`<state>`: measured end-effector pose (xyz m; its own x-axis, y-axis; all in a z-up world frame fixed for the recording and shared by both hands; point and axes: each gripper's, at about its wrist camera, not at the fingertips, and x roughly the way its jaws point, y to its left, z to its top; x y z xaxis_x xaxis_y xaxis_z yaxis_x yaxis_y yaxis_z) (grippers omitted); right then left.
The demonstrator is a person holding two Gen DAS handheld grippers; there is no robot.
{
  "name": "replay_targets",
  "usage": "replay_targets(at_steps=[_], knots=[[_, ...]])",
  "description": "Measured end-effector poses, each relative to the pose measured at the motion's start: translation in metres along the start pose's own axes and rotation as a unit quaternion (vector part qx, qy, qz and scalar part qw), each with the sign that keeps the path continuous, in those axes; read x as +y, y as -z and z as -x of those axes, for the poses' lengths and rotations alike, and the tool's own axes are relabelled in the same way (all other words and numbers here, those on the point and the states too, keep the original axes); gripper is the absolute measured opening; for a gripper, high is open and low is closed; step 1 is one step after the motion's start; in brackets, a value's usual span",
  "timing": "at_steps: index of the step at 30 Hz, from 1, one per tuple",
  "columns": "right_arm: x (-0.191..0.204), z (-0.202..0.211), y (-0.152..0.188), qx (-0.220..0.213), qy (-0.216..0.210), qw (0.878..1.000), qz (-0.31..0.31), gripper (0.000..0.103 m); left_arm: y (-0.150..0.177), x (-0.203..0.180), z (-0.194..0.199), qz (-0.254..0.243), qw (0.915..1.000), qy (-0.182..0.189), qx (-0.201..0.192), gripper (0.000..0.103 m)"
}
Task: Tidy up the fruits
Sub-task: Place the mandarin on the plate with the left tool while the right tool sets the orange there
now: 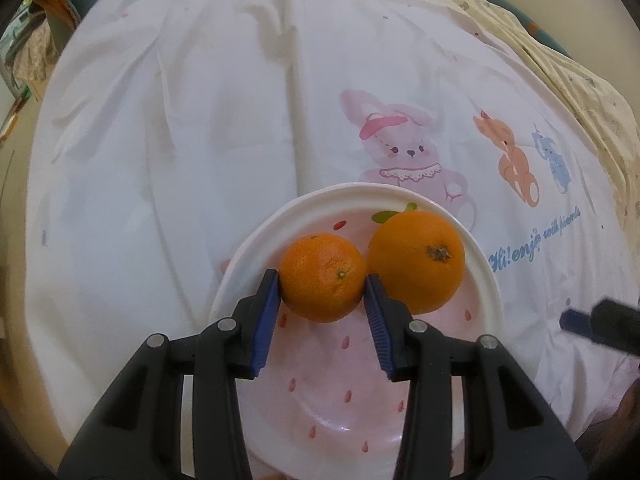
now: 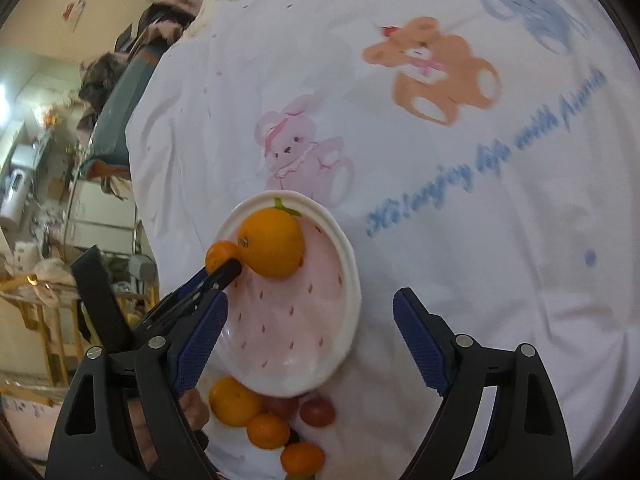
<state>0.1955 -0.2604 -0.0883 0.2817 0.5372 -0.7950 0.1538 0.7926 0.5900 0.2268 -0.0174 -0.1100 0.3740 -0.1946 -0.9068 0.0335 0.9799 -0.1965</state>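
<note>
While its blue pads press both sides of a small mandarin [image 1: 323,277], the left gripper [image 1: 323,280] grasps that fruit over the pink strawberry-print plate [image 1: 486,280], with a larger orange [image 1: 416,261] just right of its right finger, touching the mandarin. Further right, the right gripper [image 2: 310,308] hangs spread wide, gripping nothing; the plate lies ahead by its left finger, and loose mandarins [image 2: 234,401] and red fruits [image 2: 317,411] lie between its fingers on the cartoon-print white cloth [image 2: 500,260].
</note>
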Motion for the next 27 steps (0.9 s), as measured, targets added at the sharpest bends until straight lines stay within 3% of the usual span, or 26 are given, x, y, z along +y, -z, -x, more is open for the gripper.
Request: replay_targets(at_steps=[5,10,20,27], knots=[[-0.011,-0.004,0.006,-0.003,0.0,1.0,-0.027,0.087,-0.002,0.004,-0.007,0.024,0.9996,0.007,0.01,0.039],[-0.004,0.002,0.004,-0.021,0.003,1.0,-0.013,0.087,-0.003,0.002,-0.011,0.021,0.9997,0.003,0.013,0.04],[0.0,0.004,0.0,-0.024,-0.003,1.0,-0.006,0.088,-0.001,-0.008,-0.002,-0.004,0.9997,-0.012,0.02,0.077],[0.007,0.011,-0.001,-0.03,-0.009,0.999,0.007,0.088,0.005,-0.008,0.019,-0.005,0.9999,-0.016,-0.003,0.079]])
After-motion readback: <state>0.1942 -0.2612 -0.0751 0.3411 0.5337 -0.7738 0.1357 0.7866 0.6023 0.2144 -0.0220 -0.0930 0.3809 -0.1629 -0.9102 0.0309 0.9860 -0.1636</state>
